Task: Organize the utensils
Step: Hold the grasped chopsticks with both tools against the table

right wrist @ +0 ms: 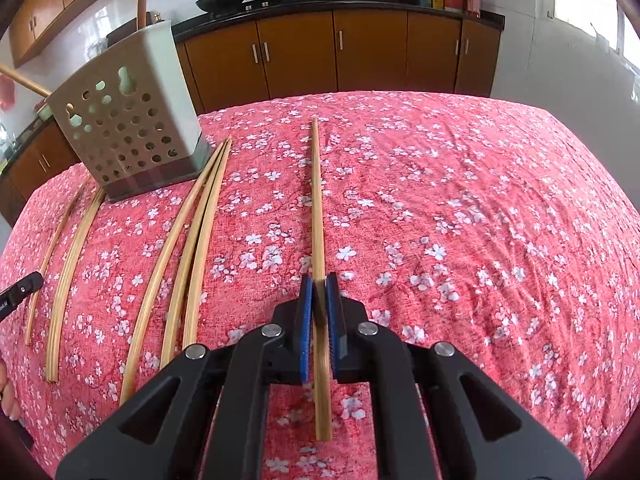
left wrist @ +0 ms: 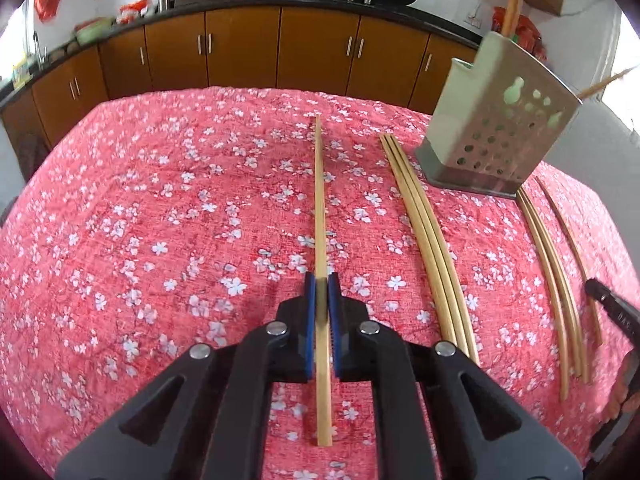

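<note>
My left gripper (left wrist: 321, 280) is shut on a bamboo chopstick (left wrist: 319, 200) that points away over the red floral tablecloth. My right gripper (right wrist: 319, 282) is shut on another bamboo chopstick (right wrist: 317, 200) in the same way. A grey perforated utensil holder (left wrist: 496, 120) stands at the far right in the left wrist view and at the far left in the right wrist view (right wrist: 128, 120); wooden handles stick out of it. Loose chopsticks (left wrist: 424, 236) lie between the two grippers, with more (left wrist: 556, 272) further right. They also show in the right wrist view (right wrist: 188, 248).
The table's red floral cloth (left wrist: 160, 220) covers the whole top. Brown kitchen cabinets (left wrist: 240, 48) and a dark counter with woks run behind the table. The other gripper's tip shows at the right edge (left wrist: 612, 308) and at the left edge (right wrist: 20, 288).
</note>
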`<control>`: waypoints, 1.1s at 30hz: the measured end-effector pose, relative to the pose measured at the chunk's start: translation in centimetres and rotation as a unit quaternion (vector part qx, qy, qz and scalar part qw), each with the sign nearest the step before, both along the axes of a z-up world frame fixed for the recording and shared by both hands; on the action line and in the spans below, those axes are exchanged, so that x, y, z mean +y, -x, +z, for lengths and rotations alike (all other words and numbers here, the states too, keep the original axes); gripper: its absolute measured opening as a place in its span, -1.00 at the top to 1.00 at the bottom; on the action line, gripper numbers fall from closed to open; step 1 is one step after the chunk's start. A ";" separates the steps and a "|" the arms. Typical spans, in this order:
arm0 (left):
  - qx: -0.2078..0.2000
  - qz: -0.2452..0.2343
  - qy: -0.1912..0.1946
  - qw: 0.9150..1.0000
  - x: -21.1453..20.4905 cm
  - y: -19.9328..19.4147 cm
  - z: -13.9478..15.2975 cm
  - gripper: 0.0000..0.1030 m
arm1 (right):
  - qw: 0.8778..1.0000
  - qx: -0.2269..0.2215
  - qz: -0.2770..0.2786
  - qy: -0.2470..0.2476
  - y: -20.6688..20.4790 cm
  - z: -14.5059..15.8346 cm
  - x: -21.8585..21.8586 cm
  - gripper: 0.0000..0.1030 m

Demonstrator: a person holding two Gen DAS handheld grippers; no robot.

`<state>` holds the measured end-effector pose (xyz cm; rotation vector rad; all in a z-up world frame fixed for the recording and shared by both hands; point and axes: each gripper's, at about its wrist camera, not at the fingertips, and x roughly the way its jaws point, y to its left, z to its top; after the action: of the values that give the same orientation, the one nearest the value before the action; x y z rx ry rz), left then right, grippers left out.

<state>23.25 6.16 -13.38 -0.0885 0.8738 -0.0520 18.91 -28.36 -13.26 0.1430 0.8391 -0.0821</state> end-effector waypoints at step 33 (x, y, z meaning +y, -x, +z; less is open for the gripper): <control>0.000 0.004 0.007 1.000 -0.4 0.5 0.1 0.80 | 1.000 0.001 -0.001 0.004 -0.3 -0.1 0.5 0.83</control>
<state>22.77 5.78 -13.24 -0.1052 0.8739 -0.0500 19.18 -27.89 -13.36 0.1359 0.8403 -0.0865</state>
